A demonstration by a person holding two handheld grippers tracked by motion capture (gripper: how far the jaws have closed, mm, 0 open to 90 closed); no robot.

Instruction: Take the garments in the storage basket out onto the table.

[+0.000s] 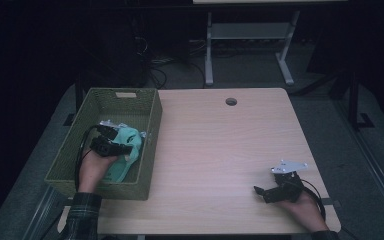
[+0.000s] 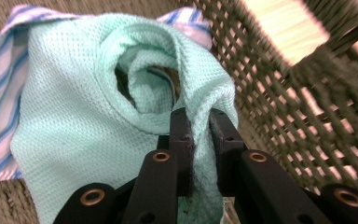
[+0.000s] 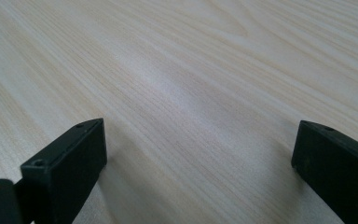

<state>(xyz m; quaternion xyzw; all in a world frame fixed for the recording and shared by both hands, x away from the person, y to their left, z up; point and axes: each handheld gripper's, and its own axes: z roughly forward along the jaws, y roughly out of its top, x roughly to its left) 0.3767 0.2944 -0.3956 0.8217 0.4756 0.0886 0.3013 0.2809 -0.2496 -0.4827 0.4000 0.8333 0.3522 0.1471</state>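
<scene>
Left gripper: pinching a fold of the mint cloth, for lifting.
Cloth: lying inside the green basket, at nine o'clock.
Right gripper: gaping wide, idling at four o'clock.

Table: a light wood-grain top is carrying the scene, with a round cable hole sitting near its far edge.
Basket: a green woven basket is resting on the table, well to the left of the cable hole and hanging over the left edge.
Right gripper: it is lying on the tabletop, toward the near right corner from the cable hole, jaws standing wide apart.
</scene>
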